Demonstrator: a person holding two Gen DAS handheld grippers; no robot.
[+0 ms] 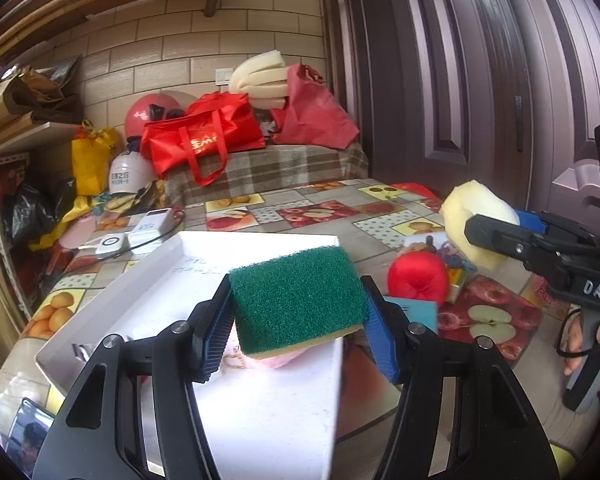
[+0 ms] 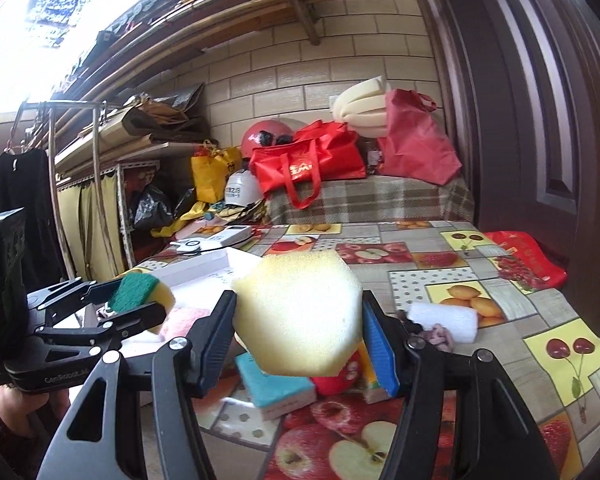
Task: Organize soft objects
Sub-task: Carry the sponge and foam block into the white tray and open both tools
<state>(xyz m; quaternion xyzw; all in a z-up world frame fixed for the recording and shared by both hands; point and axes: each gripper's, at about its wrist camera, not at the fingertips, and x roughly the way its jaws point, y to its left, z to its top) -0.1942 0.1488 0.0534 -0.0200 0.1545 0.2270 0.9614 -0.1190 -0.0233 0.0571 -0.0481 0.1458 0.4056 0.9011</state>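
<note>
My left gripper (image 1: 298, 320) is shut on a green-and-yellow scouring sponge (image 1: 298, 296) and holds it above the white tray (image 1: 148, 288); it also shows in the right wrist view (image 2: 140, 294). A pink soft thing (image 2: 184, 320) lies in the tray below it. My right gripper (image 2: 298, 340) is shut on a pale yellow foam sponge (image 2: 300, 312), held above the table; it shows in the left wrist view (image 1: 480, 220) too. On the table lie a red soft ball (image 1: 418, 276), a teal sponge (image 2: 274, 386) and a white foam roll (image 2: 444, 322).
The table has a fruit-pattern cloth (image 2: 480, 280). White chargers with cables (image 1: 140, 236) sit past the tray. A plaid-covered bench (image 1: 268, 164) with red bags stands behind. A dark door (image 1: 480, 80) is at the right. A red bag (image 2: 528, 260) lies at the table's right edge.
</note>
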